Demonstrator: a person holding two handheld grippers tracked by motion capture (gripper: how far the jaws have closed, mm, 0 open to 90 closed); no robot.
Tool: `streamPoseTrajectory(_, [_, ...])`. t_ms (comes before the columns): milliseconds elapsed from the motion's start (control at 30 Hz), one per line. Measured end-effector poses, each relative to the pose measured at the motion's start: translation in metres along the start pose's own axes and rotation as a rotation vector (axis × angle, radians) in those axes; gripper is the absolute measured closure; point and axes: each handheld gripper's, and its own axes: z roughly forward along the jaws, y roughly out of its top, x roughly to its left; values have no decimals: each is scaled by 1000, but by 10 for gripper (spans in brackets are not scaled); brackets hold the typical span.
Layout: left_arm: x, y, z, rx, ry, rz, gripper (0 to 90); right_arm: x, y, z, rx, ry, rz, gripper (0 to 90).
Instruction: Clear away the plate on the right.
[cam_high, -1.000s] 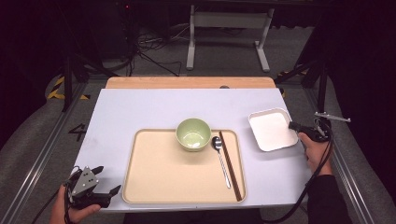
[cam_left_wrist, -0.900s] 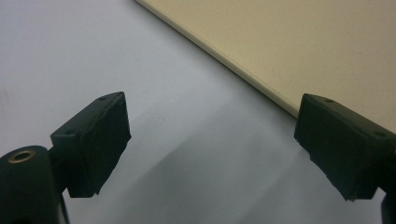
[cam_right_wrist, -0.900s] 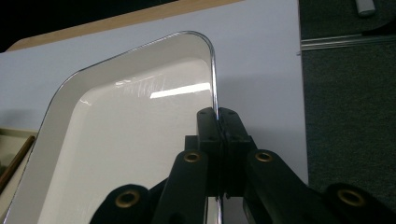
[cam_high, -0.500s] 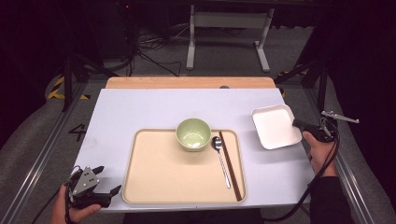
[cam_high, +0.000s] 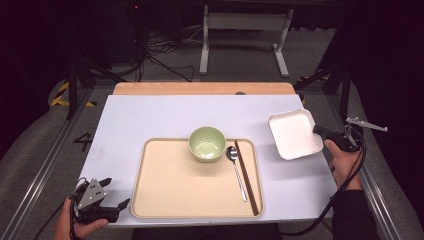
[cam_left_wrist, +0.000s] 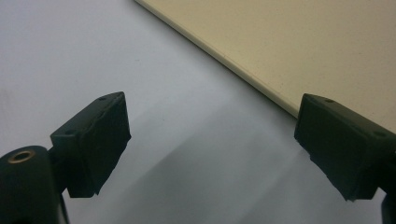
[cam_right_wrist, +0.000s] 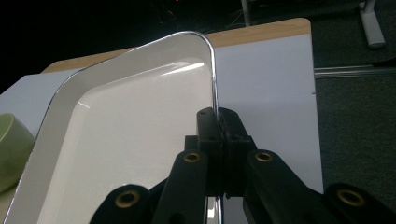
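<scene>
1. We see a beige tray (cam_high: 175, 185) on the white table (cam_high: 140, 120).
2. On it sit a green bowl (cam_high: 207, 143), spoon (cam_high: 236, 165) and brown chopsticks (cam_high: 246, 177).

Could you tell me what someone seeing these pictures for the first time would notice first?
Probably the white square dish at the table's right edge, its rim pinched between the shut jaws of the right gripper. Next, the beige tray in the middle, with a green bowl at its far edge and a spoon and dark chopsticks along its right side. The left gripper rests open by the tray's near left corner.
</scene>
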Motion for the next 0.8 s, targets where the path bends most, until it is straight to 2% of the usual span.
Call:
streamPoseTrajectory(267, [0,0,0,4,1,2,113,8,4,-4,-21,28,-16,894])
streamPoseTrajectory(400, [-1,0,1,4,-3,4,113,13,6,-5,-25,18,-38,893])
streamPoseTrajectory(800, [0,0,0,4,1,3,112,30,10,-7,-34,74,-73,894])
